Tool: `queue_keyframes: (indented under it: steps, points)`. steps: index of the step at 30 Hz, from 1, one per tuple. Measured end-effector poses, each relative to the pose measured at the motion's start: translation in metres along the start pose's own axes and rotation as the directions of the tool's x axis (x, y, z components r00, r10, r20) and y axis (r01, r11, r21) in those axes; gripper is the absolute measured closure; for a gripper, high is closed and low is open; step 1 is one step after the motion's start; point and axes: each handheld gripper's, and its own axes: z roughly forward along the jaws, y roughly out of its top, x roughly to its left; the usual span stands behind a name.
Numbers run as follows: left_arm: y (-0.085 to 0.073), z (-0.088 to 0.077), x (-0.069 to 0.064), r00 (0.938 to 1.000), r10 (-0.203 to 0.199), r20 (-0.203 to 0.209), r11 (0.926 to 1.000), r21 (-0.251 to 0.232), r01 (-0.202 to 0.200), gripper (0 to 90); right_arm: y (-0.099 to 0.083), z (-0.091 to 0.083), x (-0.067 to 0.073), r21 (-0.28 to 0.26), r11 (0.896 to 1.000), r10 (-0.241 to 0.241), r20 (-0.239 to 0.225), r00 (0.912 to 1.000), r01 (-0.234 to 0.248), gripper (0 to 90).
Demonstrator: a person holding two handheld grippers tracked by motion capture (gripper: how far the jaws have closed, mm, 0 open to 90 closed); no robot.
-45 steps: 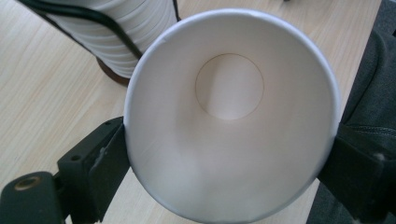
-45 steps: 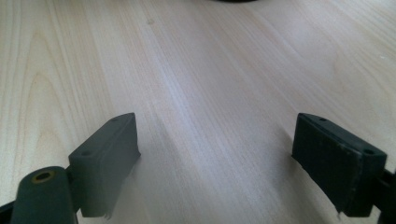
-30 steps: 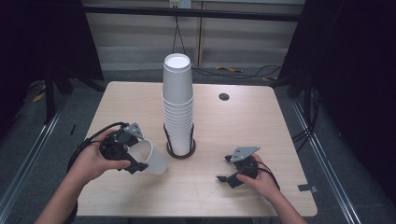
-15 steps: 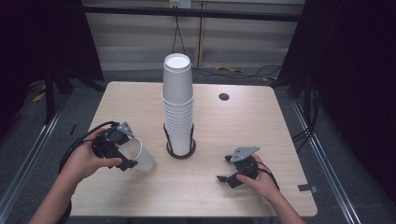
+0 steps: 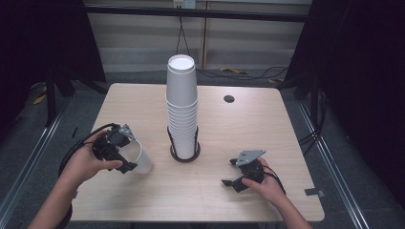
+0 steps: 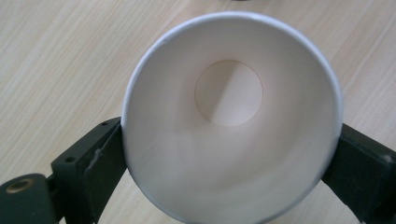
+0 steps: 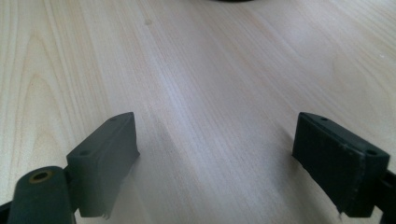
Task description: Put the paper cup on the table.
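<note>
A white paper cup (image 5: 139, 161) lies tilted on the wooden table at the left, its mouth toward my left gripper (image 5: 125, 155). In the left gripper view the cup (image 6: 229, 93) sits between the two black jaws, whose pads (image 6: 105, 158) touch its rim on both sides. These jaws have just been opening a little, with the cup still between them. A tall stack of white cups (image 5: 181, 107) stands in a black ring (image 5: 185, 155) at mid-table. My right gripper (image 5: 235, 172) rests at the right front, open (image 7: 215, 161) over bare wood.
The table (image 5: 239, 129) has a black round grommet (image 5: 229, 98) at the back right and a grey tape strip (image 5: 310, 192) near its right front corner. Cables trail from both grippers. Dark floor and metal rails surround the table.
My left hand has shifted a little to the left with the cup between its jaws. The right hand and the stack have stayed put.
</note>
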Motion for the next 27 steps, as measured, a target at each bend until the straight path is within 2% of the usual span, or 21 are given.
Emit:
queue_keyframes:
  steps: [5, 10, 14, 18, 20, 22, 27]
  points:
    - [0.001, 0.005, -0.001, 0.9999, -0.017, -0.001, 0.9998, -0.009, 0.017, 6.3, 0.0, 0.0, 0.0, 0.0, 1.0, 0.0, 0.0, 1.0, 0.0, 13.4]
    - [0.001, 0.009, -0.001, 0.9998, -0.014, 0.014, 0.9994, -0.03, 0.015, 5.6, 0.0, 0.0, 0.0, -0.001, 1.0, 0.0, 0.001, 1.0, 0.0, 13.5]
    - [0.002, 0.01, -0.001, 0.9999, -0.008, 0.01, 0.999, -0.043, 0.009, 5.2, 0.0, 0.0, 0.0, 0.0, 1.0, 0.0, 0.001, 1.0, 0.0, 13.5]
    - [0.003, 0.013, -0.003, 0.9998, -0.016, 0.007, 0.9974, -0.07, 0.017, 4.9, 0.0, 0.0, 0.0, -0.001, 1.0, 0.001, 0.001, 1.0, -0.001, 13.6]
    - [0.004, 0.015, -0.003, 1.0, -0.005, 0.004, 0.9961, -0.088, 0.006, 4.8, 0.0, 0.0, 0.001, -0.002, 1.0, 0.004, 0.0, 1.0, -0.004, 13.6]
    - [0.004, 0.016, -0.004, 0.9998, -0.02, 0.0, 0.994, -0.108, 0.02, 4.9, 0.0, 0.0, 0.001, -0.002, 1.0, 0.005, 0.0, 1.0, -0.005, 13.6]
    - [0.005, 0.02, -0.004, 1.0, -0.007, -0.002, 0.9913, -0.131, 0.006, 4.9, 0.0, 0.0, 0.001, -0.002, 1.0, 0.004, 0.0, 1.0, -0.004, 13.7]
